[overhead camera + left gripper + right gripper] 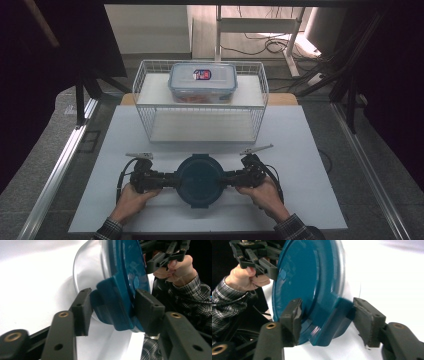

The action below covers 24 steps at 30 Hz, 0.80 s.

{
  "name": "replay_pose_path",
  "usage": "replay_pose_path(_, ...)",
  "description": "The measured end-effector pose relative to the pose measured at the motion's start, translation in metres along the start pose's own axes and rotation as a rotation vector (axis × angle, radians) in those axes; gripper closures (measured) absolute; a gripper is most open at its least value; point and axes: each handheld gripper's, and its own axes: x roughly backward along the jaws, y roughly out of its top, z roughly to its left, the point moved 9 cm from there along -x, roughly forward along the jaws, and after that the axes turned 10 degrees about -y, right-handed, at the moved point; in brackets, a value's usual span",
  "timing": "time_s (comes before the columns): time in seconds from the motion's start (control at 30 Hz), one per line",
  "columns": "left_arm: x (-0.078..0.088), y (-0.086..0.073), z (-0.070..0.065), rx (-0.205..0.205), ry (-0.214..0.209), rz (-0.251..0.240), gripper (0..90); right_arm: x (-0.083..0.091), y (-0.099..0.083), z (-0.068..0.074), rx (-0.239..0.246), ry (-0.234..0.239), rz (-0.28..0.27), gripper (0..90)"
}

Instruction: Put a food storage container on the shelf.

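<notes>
A round glass container with a dark teal clip-on lid [200, 180] is set near the front edge of the white table [310, 150], midway between the two hands. It is flanked from opposite ends: the left gripper [172, 180] is brought in from the container's left side, the right gripper [227, 179] from its right, and both are laid level and pointed inward at each other, so the line between them runs straight through the middle of the lid. Neither hand is nearer — the container lies centred between them.

In the left gripper view, the left gripper [113, 308] is seen half closed about a teal locking flap [112, 305] on the lid's rim; one pad appears to lie against the lid's top face and the other just at the flap's outer side. In the right gripper view, the right gripper [325, 315] is seen likewise around the opposite flap [332, 325], with one pad near the lid's top and the other at the flap's far side. Whether the pads are pressing fully cannot be told, though a pinch on each flap is judged likely.

Beyond the container, a white wire basket [200, 127] is stood, and in it a rectangular lidded food box [202, 82] is raised on a white block.
</notes>
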Motion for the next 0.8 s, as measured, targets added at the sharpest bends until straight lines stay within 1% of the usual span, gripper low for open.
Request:
replay_pose_path(0.07,0.001,-0.002,-0.005,-0.006,0.012,-0.017,53.3,0.004,-0.002,0.003,-0.001,-0.009,-0.009,45.9)
replay_pose_path(0.1,0.001,-0.003,-0.008,-0.003,0.012,-0.025,54.6,0.006,-0.004,0.005,-0.005,-0.007,-0.013,47.5)
replay_pose_path(0.17,0.002,-0.005,-0.011,-0.013,0.021,-0.028,56.1,0.013,-0.009,0.009,-0.017,0.018,-0.018,52.2)
replay_pose_path(0.2,0.002,-0.006,-0.014,-0.019,0.009,-0.029,56.7,0.015,-0.011,0.008,-0.021,0.018,-0.028,56.3)
replay_pose_path(0.27,0.002,-0.006,-0.015,-0.02,0.019,-0.036,57.5,0.016,-0.015,0.007,-0.03,0.02,-0.045,56.0)
replay_pose_path(0.37,0.002,-0.008,-0.015,-0.002,0.018,-0.047,57.4,0.016,-0.015,0.01,-0.029,-0.015,-0.064,55.3)
replay_pose_path(0.4,0.003,-0.009,-0.015,0.001,0.018,-0.052,57.5,0.015,-0.015,0.011,-0.031,-0.018,-0.074,55.2)
replay_pose_path(0.43,0.003,-0.009,-0.015,0.003,0.019,-0.055,57.5,0.015,-0.015,0.011,-0.039,-0.016,-0.086,55.1)
replay_pose_path(0.5,0.002,-0.009,-0.016,0.001,0.026,-0.057,57.6,0.015,-0.016,0.011,-0.055,-0.007,-0.094,55.0)
replay_pose_path(0.63,0.002,-0.009,-0.016,0.001,0.026,-0.058,57.5,0.013,-0.017,0.008,-0.095,0.017,-0.106,54.6)
replay_pose_path(0.73,0.002,-0.01,-0.016,0.007,0.023,-0.064,57.5,0.013,-0.018,0.008,-0.085,0.013,-0.104,54.5)
replay_pose_path(0.8,0.002,-0.01,-0.016,0.011,0.023,-0.068,57.5,0.012,-0.019,0.008,-0.09,0.016,-0.102,54.5)
